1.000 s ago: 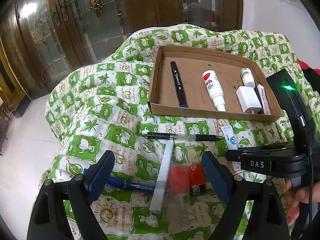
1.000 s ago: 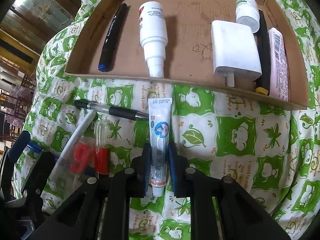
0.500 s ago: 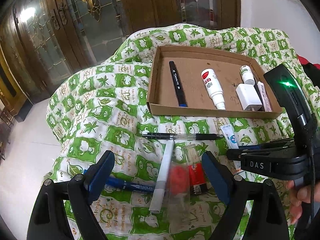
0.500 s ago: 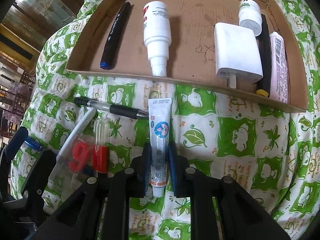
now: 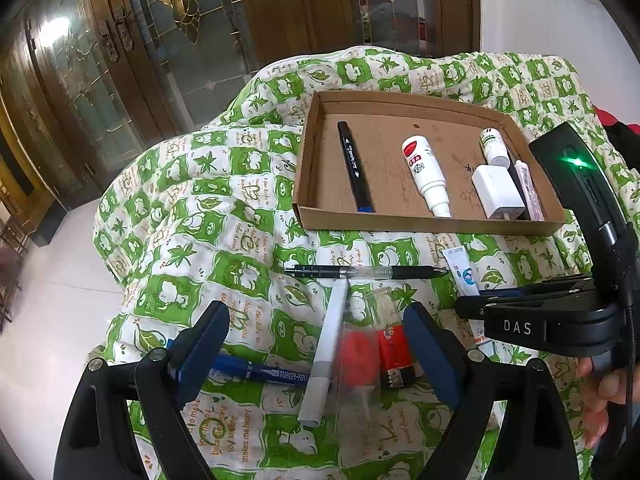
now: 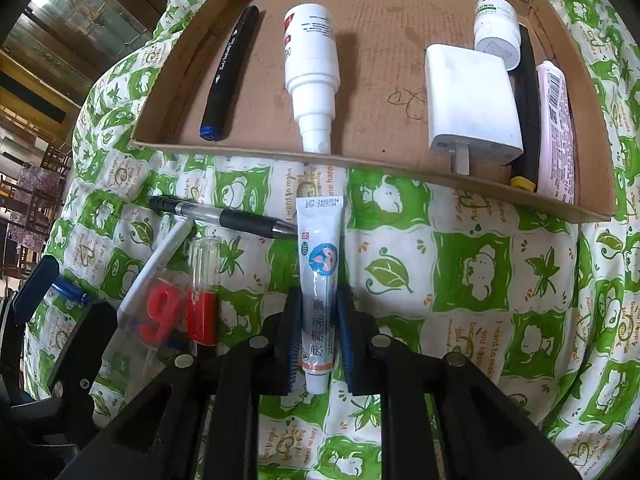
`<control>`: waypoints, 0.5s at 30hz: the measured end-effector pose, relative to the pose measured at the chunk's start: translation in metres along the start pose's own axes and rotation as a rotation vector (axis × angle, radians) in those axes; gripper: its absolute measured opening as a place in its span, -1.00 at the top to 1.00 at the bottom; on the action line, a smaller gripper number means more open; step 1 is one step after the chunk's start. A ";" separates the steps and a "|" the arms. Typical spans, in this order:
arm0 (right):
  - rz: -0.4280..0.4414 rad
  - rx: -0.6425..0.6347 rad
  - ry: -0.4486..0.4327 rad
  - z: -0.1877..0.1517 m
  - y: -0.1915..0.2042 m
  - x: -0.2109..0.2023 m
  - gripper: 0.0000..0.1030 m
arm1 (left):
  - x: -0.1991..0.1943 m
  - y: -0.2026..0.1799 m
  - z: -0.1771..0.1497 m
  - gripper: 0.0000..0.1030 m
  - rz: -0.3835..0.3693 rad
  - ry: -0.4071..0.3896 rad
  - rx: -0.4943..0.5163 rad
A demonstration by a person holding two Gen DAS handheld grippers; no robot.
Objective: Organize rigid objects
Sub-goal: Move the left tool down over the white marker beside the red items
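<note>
My right gripper point(image 6: 319, 320) is shut on the lower half of a white ointment tube point(image 6: 319, 240), which lies on the green-patterned quilt just in front of the cardboard tray point(image 6: 240, 152). In the left wrist view the right gripper point(image 5: 480, 300) comes in from the right over the same tube point(image 5: 460, 270). My left gripper point(image 5: 316, 332) stands open above a white pen point(image 5: 330, 336), a clear bag with a red number point(image 5: 358, 356) and a red-and-clear item point(image 5: 394, 350). Its pads touch none of them.
The tray point(image 5: 420, 224) holds a black marker point(image 5: 354, 166), a white spray bottle point(image 5: 424, 176), a white charger point(image 5: 496, 192), a small white bottle point(image 5: 494, 146) and a pink tube point(image 5: 528, 188). A black gel pen point(image 5: 360, 271) and a blue marker point(image 5: 260, 372) lie loose on the quilt. Wooden glass doors stand behind.
</note>
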State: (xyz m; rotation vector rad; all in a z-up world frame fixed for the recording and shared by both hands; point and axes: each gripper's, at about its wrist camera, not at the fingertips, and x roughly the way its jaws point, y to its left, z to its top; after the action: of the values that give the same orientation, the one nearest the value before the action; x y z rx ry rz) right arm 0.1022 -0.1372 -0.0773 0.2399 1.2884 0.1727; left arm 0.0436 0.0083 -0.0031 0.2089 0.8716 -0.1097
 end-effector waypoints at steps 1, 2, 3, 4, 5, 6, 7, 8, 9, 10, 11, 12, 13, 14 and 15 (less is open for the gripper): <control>0.000 -0.001 0.000 0.000 0.000 0.000 0.68 | 0.000 0.000 0.000 -0.77 0.000 0.001 0.001; 0.000 0.000 0.000 0.000 0.000 -0.001 0.68 | 0.000 -0.001 -0.001 -0.77 0.001 0.001 0.001; 0.000 0.000 0.000 0.000 0.000 0.000 0.68 | 0.000 -0.001 -0.001 -0.77 0.002 0.002 0.002; 0.000 0.001 0.000 0.000 0.000 -0.001 0.68 | 0.001 -0.001 -0.001 -0.77 0.002 0.004 0.003; 0.000 0.001 0.000 0.000 0.000 -0.001 0.68 | 0.001 -0.001 -0.001 -0.77 0.003 0.006 0.004; 0.000 0.000 0.000 0.000 0.000 -0.001 0.68 | 0.002 -0.002 -0.002 -0.77 0.003 0.009 0.005; 0.001 0.000 0.001 0.000 0.000 -0.001 0.68 | 0.003 -0.002 -0.002 -0.77 0.003 0.012 0.007; 0.002 0.000 0.001 -0.001 0.000 -0.002 0.68 | 0.003 -0.003 -0.002 -0.77 0.005 0.014 0.008; 0.003 0.000 0.000 -0.001 0.001 -0.003 0.68 | 0.003 -0.003 -0.003 -0.77 0.006 0.015 0.009; 0.005 0.000 0.000 -0.002 0.001 -0.004 0.68 | 0.004 -0.004 -0.003 -0.77 0.007 0.015 0.010; 0.006 0.000 0.000 -0.002 0.001 -0.005 0.68 | 0.004 -0.004 -0.003 -0.77 0.008 0.016 0.012; 0.007 0.000 0.000 -0.002 0.001 -0.006 0.68 | 0.004 -0.005 -0.003 -0.77 0.010 0.017 0.012; 0.009 0.001 -0.001 -0.003 0.001 -0.007 0.68 | 0.004 -0.005 -0.003 -0.77 0.011 0.017 0.013; 0.010 0.001 -0.003 -0.003 0.001 -0.008 0.68 | 0.004 -0.005 -0.003 -0.77 0.011 0.017 0.013; 0.012 0.002 -0.005 -0.004 0.001 -0.009 0.68 | 0.004 -0.005 -0.003 -0.77 0.011 0.017 0.013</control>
State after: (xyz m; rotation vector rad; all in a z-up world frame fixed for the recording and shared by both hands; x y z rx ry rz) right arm 0.0962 -0.1386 -0.0700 0.2495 1.2826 0.1815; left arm 0.0427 0.0039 -0.0090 0.2275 0.8866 -0.1032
